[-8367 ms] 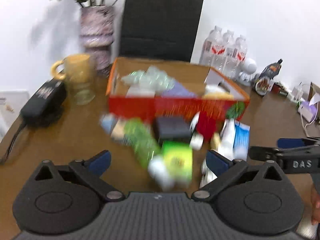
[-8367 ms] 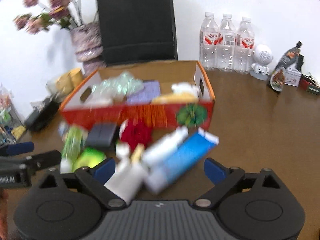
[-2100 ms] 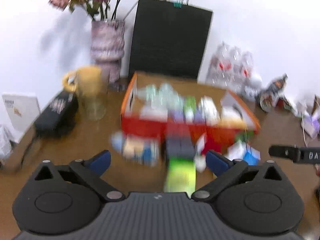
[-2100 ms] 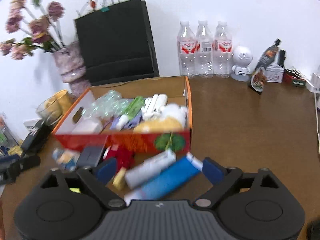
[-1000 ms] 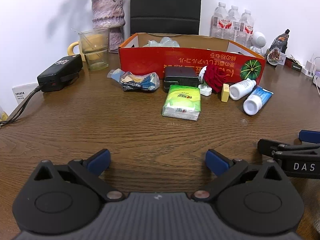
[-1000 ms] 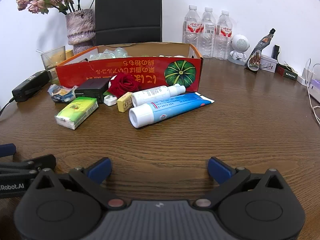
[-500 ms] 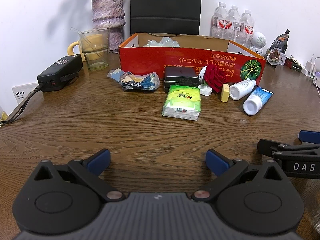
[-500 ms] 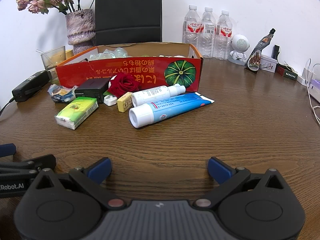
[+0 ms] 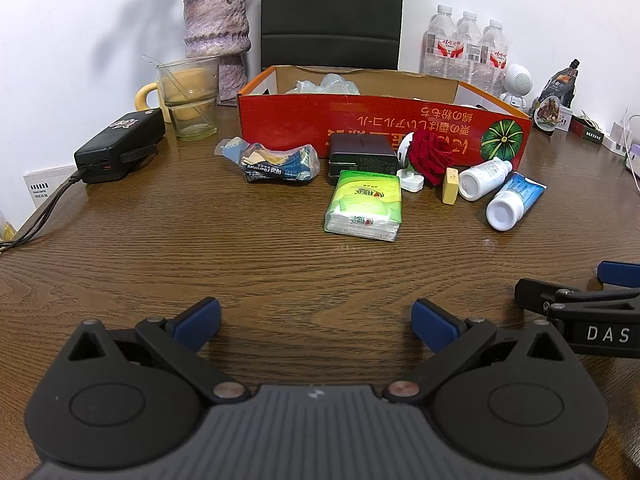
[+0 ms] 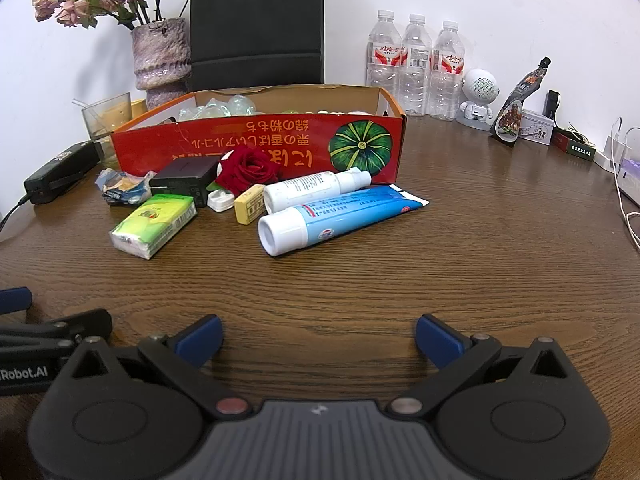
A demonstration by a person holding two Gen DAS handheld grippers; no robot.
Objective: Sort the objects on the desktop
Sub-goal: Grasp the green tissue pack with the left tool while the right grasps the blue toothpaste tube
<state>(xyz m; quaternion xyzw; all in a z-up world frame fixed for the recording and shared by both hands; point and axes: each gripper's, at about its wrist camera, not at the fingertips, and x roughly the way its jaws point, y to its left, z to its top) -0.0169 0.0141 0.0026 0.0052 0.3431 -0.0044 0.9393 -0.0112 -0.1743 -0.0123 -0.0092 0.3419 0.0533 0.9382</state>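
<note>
Both grippers, left gripper (image 9: 314, 316) and right gripper (image 10: 318, 334), sit low over the worktop (image 9: 200, 256) with jaws spread wide, holding nothing. The tissue pack (image 9: 365, 205), blue tube (image 10: 340, 216), white bottle (image 10: 316, 189) and red rose (image 10: 249, 169) lie just in front of the red box (image 9: 380, 128).

Bright, even light, sharp focus; fisheye bends the edges.

I see a mottled purple ceramic vase (image 9: 216, 24) of faded pink flowers at 11 o'clock | black paper bag (image 10: 258, 20) at 12 | three clear plastic water bottles (image 10: 416, 64) at 1, white round robot figure (image 10: 479, 98) just beside | black power brick (image 9: 120, 146) at 9 | brown woodgrain table (image 10: 500, 240)
</note>
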